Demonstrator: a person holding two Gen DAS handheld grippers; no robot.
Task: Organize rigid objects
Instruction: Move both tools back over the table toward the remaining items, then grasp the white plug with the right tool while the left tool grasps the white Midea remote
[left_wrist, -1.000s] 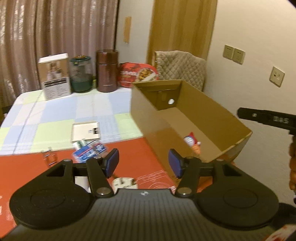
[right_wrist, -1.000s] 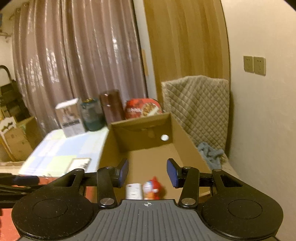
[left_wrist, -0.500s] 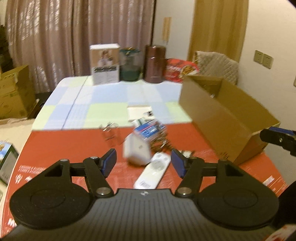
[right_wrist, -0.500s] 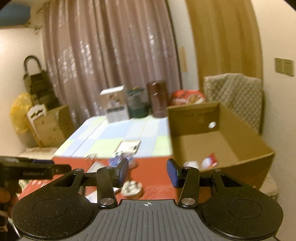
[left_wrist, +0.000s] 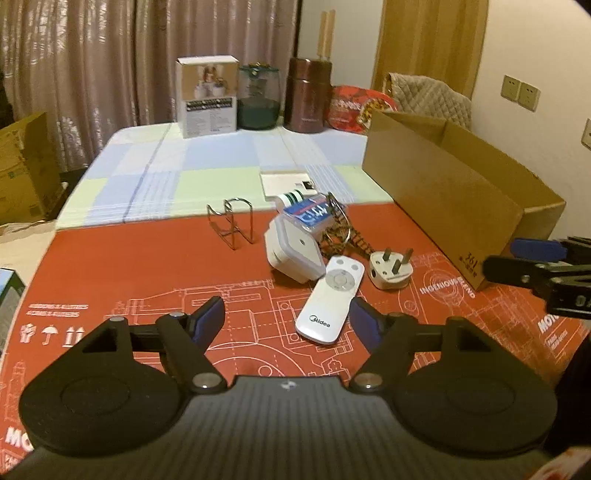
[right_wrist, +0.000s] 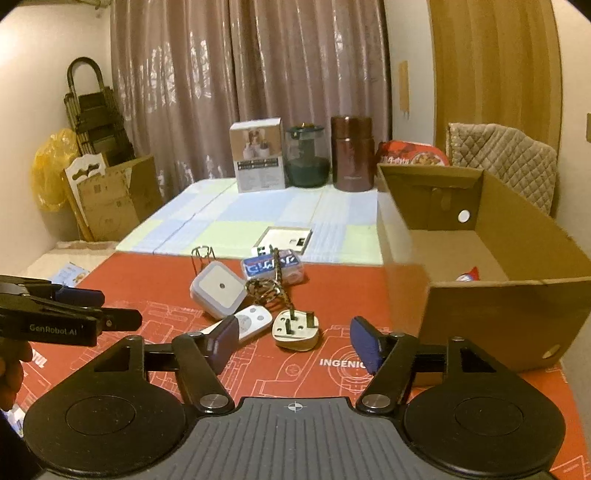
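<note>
On the red mat (left_wrist: 147, 266) lie a white remote (left_wrist: 330, 297), a white plug (left_wrist: 390, 268), a white square box (left_wrist: 291, 251), a clear case with a blue label (left_wrist: 308, 214), a braided cord (left_wrist: 341, 234) and a wire rack (left_wrist: 231, 221). My left gripper (left_wrist: 288, 321) is open and empty, just short of the remote. My right gripper (right_wrist: 295, 341) is open and empty, in front of the plug (right_wrist: 295, 328). The open cardboard box (right_wrist: 491, 258) stands to the right with a small red and white item (right_wrist: 467, 275) inside.
A white carton (left_wrist: 207, 96), a green jar (left_wrist: 258, 98), a brown canister (left_wrist: 308, 99) and a red packet (left_wrist: 354, 109) stand at the table's far edge. A white card (left_wrist: 288, 182) lies on the checked cloth. Cardboard boxes (right_wrist: 107, 199) stand on the floor at left.
Both grippers have swung left from the cardboard box to face the pile of items on the red mat. Both stay open and empty.
</note>
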